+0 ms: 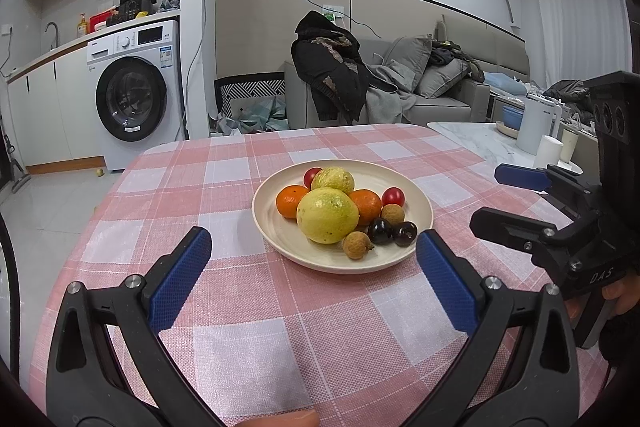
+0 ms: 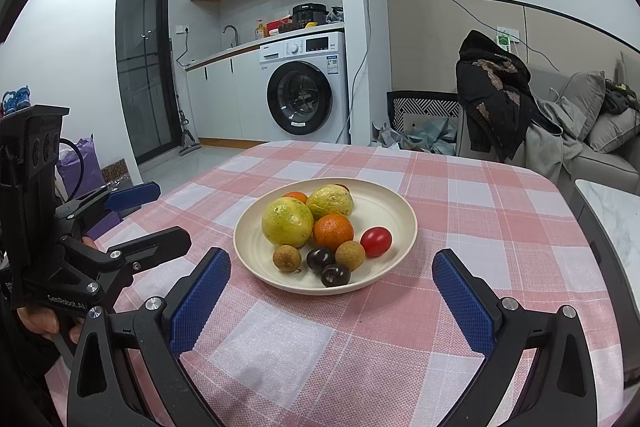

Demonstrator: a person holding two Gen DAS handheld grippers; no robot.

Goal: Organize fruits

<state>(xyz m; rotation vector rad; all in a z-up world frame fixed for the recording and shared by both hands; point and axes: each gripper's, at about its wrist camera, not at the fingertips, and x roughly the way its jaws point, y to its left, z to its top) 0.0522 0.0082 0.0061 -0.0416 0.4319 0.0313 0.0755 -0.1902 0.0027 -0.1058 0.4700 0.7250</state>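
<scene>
A cream plate (image 1: 416, 205) (image 2: 384, 203) sits mid-table on the pink checked cloth. It holds two yellow-green guavas (image 1: 327, 215) (image 2: 287, 221), two oranges (image 1: 366, 206) (image 2: 333, 231), red tomatoes (image 1: 393, 197) (image 2: 376, 241), two brown longans (image 1: 356, 245) (image 2: 287, 257) and two dark cherries (image 1: 380, 230) (image 2: 335, 275). My left gripper (image 1: 314, 241) is open and empty, just short of the plate. My right gripper (image 2: 332, 265) is open and empty, its fingertips either side of the plate's near rim. Each gripper shows in the other's view, the right one (image 1: 504, 197) and the left one (image 2: 160, 213).
A marble side table (image 1: 472, 137) with a white kettle (image 1: 538, 123) and cups stands to the right. A washing machine (image 2: 306, 89), a sofa with a dark jacket (image 1: 332, 67) and clutter lie beyond the table's far edge.
</scene>
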